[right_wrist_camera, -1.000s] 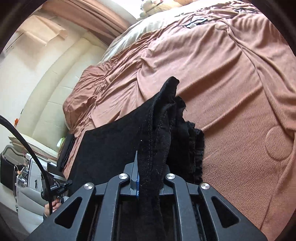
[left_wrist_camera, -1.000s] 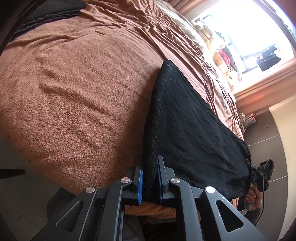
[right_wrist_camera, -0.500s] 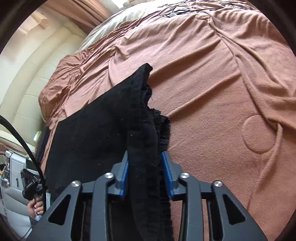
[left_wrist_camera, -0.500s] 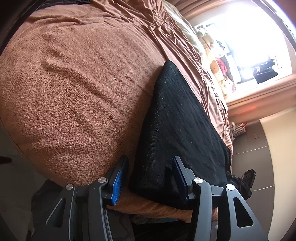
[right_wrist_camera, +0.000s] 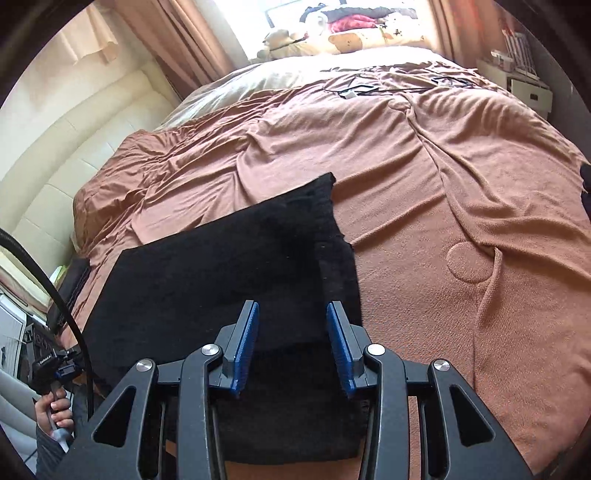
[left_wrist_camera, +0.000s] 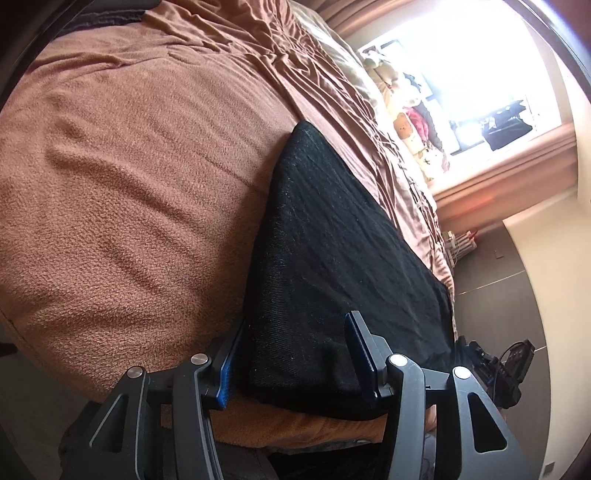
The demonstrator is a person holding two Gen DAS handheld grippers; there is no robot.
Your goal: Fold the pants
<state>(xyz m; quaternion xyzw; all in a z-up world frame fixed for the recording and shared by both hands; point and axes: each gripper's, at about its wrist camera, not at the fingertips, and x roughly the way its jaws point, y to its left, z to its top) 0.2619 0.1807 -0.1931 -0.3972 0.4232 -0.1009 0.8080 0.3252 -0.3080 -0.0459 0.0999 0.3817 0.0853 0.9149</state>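
Observation:
The black pants (left_wrist_camera: 332,258) lie folded flat on the brown bedspread (left_wrist_camera: 129,166) near the bed's edge; they also show in the right wrist view (right_wrist_camera: 221,269). My left gripper (left_wrist_camera: 295,354) is open, its jaws spread either side of the pants' near corner without holding it. My right gripper (right_wrist_camera: 291,332) is open just above the pants' other end, with its blue pads (right_wrist_camera: 341,347) apart and nothing between them.
The brown bedspread (right_wrist_camera: 461,184) covers a wide bed, wrinkled toward a cream pillow (right_wrist_camera: 295,70). Stuffed toys (right_wrist_camera: 369,33) sit by the bright window. A cream headboard (right_wrist_camera: 74,140) is at left. Dark floor (left_wrist_camera: 517,295) runs beside the bed.
Both grippers opened and let go of the pants, which now lie flat on the bed. The right gripper lifted and pulled back a little.

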